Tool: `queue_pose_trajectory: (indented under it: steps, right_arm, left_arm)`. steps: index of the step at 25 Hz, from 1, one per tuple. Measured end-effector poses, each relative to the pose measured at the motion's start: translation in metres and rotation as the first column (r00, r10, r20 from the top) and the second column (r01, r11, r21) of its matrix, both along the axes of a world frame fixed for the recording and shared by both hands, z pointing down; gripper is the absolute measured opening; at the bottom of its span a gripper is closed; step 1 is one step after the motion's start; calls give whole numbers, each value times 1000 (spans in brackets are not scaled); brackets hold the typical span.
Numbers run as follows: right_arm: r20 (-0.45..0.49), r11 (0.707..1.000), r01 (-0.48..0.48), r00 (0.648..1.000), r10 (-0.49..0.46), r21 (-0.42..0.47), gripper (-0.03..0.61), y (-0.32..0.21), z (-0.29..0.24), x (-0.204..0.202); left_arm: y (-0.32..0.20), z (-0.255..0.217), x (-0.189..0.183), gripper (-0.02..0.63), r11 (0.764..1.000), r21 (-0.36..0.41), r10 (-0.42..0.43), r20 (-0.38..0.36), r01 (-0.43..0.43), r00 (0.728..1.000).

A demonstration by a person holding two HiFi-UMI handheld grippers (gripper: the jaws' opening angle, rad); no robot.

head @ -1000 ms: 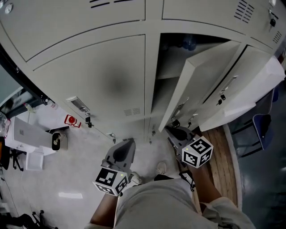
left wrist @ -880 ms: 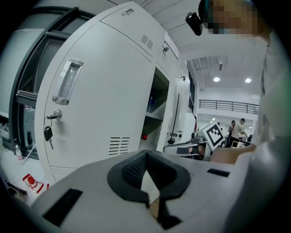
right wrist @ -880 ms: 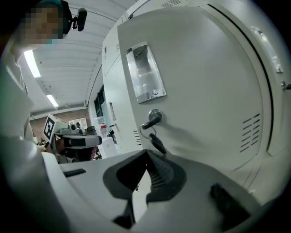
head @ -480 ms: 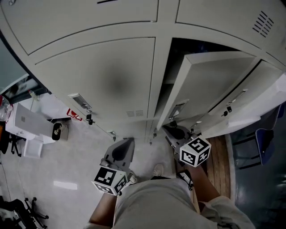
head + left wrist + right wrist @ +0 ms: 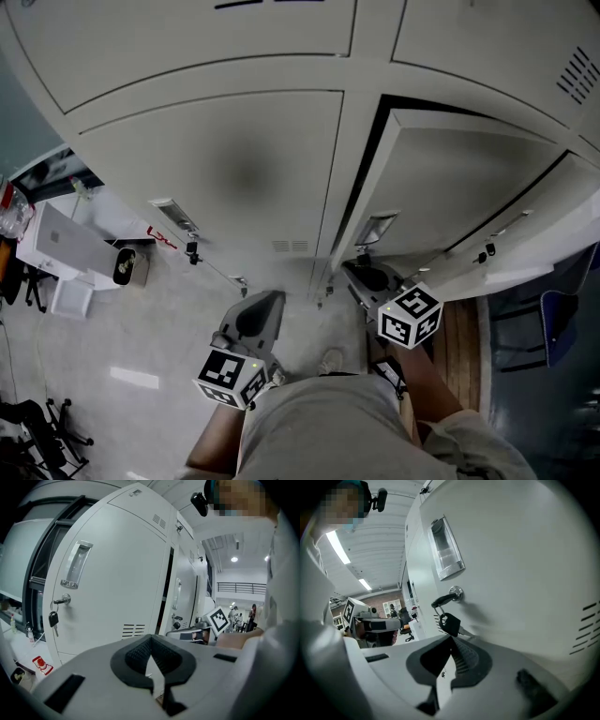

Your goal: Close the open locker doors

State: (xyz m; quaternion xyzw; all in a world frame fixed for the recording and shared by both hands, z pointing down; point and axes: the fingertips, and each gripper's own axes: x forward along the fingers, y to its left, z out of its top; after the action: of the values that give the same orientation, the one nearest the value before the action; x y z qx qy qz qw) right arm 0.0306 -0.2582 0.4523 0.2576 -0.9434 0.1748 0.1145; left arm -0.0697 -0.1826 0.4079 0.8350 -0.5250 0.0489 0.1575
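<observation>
A row of pale grey lockers fills the head view. The left door (image 5: 225, 169) is shut, its key (image 5: 53, 618) hanging from the lock. The middle door (image 5: 459, 187) stands only slightly ajar, with a dark gap (image 5: 361, 187) along its hinge side. My right gripper (image 5: 361, 275), shut and holding nothing, rests against this door's lower edge, just under its key (image 5: 449, 623) and recessed handle (image 5: 446, 550). A further door (image 5: 548, 253) at the right still stands out from the row. My left gripper (image 5: 265, 302) hangs shut and empty, away from the lockers.
A white cabinet (image 5: 56, 248) and a small black-and-white device (image 5: 125, 267) stand on the pale floor at the left. A blue chair (image 5: 555, 323) and a wooden floor strip (image 5: 461, 333) lie at the right. The person's shoe (image 5: 330, 358) is just below the grippers.
The middle door has swung from wide open to almost shut, with my right gripper staying against it. The left gripper has barely moved.
</observation>
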Motion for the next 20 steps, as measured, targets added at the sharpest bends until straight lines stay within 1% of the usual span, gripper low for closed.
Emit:
queue_pose_trajectory:
  steps: [11, 20]
  right_arm:
    - [7, 999, 43, 999, -43, 2, 28, -20, -2, -11]
    - [13, 999, 35, 999, -35, 5, 28, -32, -3, -9]
  left_arm:
    - [-19, -2, -10, 15, 999, 3, -46, 6, 46, 999]
    - [-25, -1, -11, 15, 999, 1, -54, 6, 54, 999]
